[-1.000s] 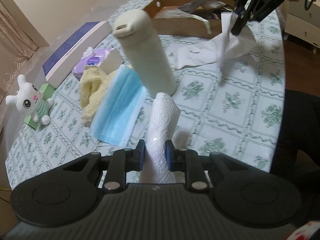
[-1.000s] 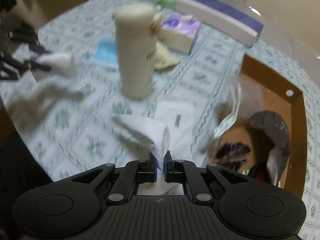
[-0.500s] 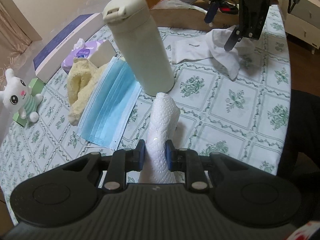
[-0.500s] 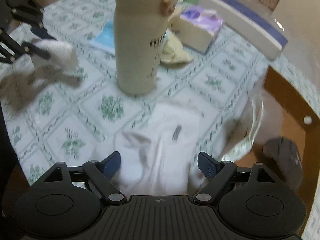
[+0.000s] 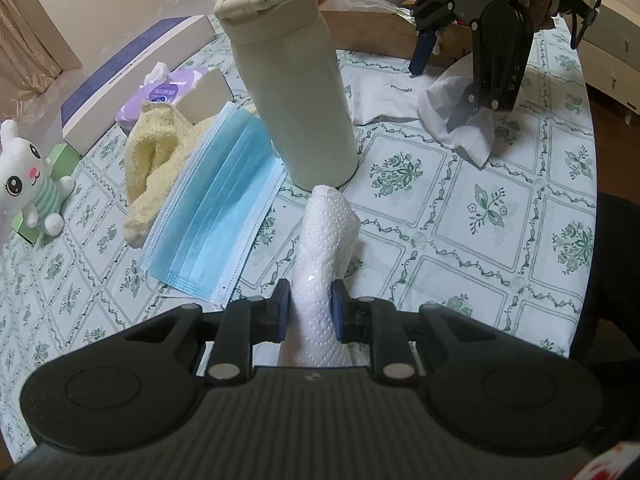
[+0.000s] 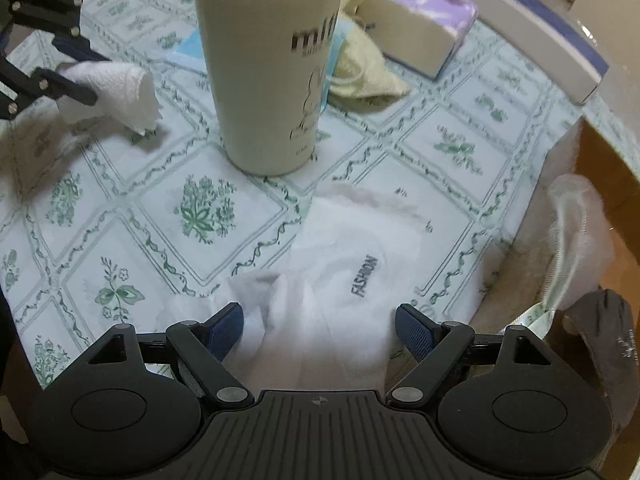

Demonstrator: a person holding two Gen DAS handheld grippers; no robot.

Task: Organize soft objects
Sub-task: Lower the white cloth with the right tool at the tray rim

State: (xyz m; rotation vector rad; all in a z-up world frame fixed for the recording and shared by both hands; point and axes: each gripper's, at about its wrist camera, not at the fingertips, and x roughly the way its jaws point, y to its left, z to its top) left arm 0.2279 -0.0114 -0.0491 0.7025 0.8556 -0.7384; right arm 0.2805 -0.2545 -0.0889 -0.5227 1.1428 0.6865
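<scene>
In your left camera, your left gripper [image 5: 308,312] is nearly closed and squeezes a rolled white paper towel [image 5: 326,236] between its two blue pads. The towel sticks out straight ahead of the fingers. Just past its tip stands a tall cream bottle [image 5: 288,76], upright on the flowery tablecloth [image 5: 480,216]. To the left of the towel lies a blue face mask [image 5: 218,216], flat on the cloth, and a yellow towel [image 5: 150,160] is bunched up against its far side. Further left sits a white toy bunny [image 5: 24,180], and behind the yellow towel is a purple tissue pack [image 5: 168,92]. Far ahead on the right you see your right gripper [image 5: 440,84], pointing down over white socks [image 5: 404,92], near a brown cardboard box [image 5: 368,36]. In your right camera, your right gripper [image 6: 320,332] has just been opening and now its fingers stand wide apart. It holds nothing. The white socks [image 6: 352,260] lie on the cloth right under and between the open fingers, but the pads do not press them. The cream bottle [image 6: 272,60] stands ahead of the fingers. Far to the left is your left gripper [image 6: 76,72] with the paper towel [image 6: 120,92]. On the right is the box [image 6: 600,160], with a dark cloth [image 6: 608,344] inside.
</scene>
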